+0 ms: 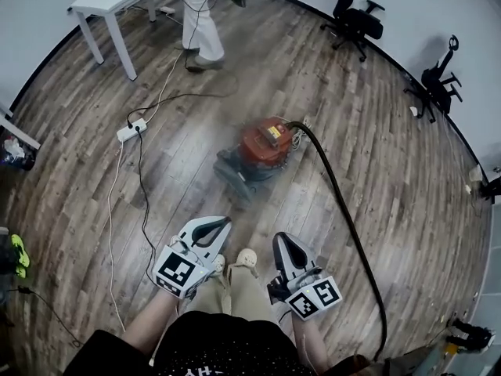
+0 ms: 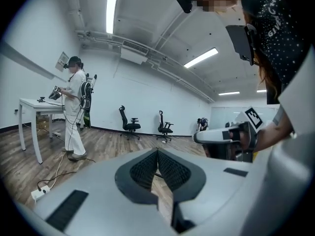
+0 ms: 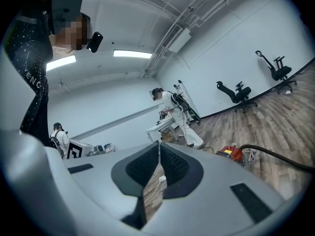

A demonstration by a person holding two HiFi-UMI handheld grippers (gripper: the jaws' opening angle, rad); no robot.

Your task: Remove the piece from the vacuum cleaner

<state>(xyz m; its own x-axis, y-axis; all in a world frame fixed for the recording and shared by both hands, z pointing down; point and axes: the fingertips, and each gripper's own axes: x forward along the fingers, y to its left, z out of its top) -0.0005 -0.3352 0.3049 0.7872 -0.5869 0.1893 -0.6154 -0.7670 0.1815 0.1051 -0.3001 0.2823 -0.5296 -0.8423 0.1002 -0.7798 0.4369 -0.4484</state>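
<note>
A red and grey vacuum cleaner sits on the wooden floor ahead of me, with a black hose curving from its top toward the lower right. In the right gripper view the vacuum cleaner shows small at the right, its hose beside it. My left gripper and right gripper are held side by side well short of the vacuum, both shut with nothing between the jaws. The left gripper and the right gripper show their pads together in their own views.
A white table stands at the far left with a person beside it. A white power strip and cables lie on the floor left of the vacuum. Office chairs stand along the far wall.
</note>
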